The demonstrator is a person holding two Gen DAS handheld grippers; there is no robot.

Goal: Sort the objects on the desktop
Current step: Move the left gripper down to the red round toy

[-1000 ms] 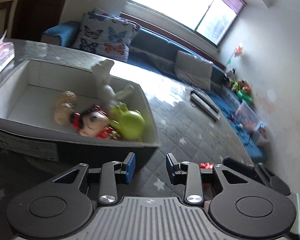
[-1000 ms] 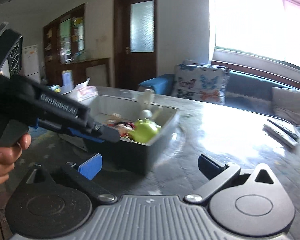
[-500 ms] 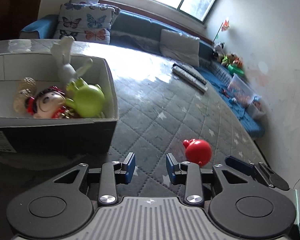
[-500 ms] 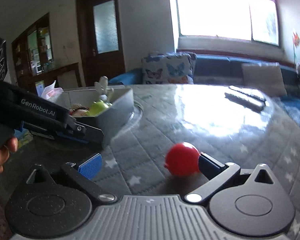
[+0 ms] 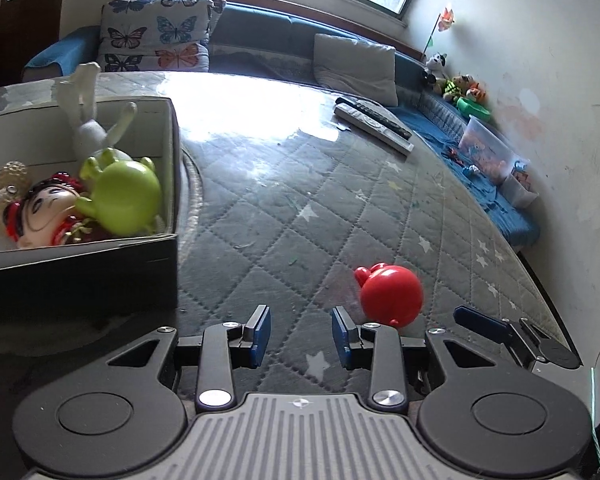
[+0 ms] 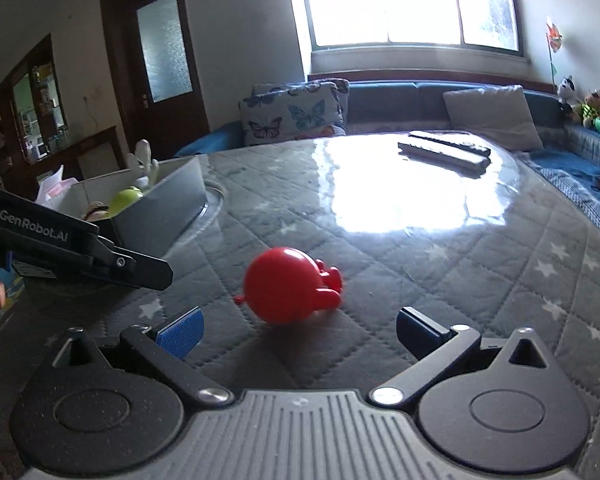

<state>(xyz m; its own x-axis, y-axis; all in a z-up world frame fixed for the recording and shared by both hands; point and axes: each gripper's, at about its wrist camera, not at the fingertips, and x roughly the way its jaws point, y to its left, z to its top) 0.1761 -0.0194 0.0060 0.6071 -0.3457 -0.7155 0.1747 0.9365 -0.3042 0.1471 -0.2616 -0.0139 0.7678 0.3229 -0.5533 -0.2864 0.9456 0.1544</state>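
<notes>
A round table (image 5: 340,208) under a quilted, star-printed cover is carrying everything here, with glare from the window washing over its far side. A cardboard box (image 5: 172,184) is sitting toward the table's left edge and is already holding several toys: a green frog-like figure (image 5: 124,196), a doll head with red trim (image 5: 40,212), a white rabbit figure (image 5: 84,120) and a clear beaded piece (image 5: 8,176). Two remote controls (image 5: 374,122) are lying side by side near the table's far right edge, well apart from the box.

A red toy (image 6: 288,284), round with small stubby limbs, is lying loose on the cover near the table's near edge. The right gripper (image 6: 296,330) is facing it with its jaws spread wide apart, the toy sitting just ahead of the gap and untouched. The left gripper (image 5: 300,336) is hanging just to the left of the toy, its jaws parted and holding nothing.

Judging by the filled box, the sorting seems well advanced; the red toy is not yet gripped, and it is unclear whether the remotes also belong to the job.
</notes>
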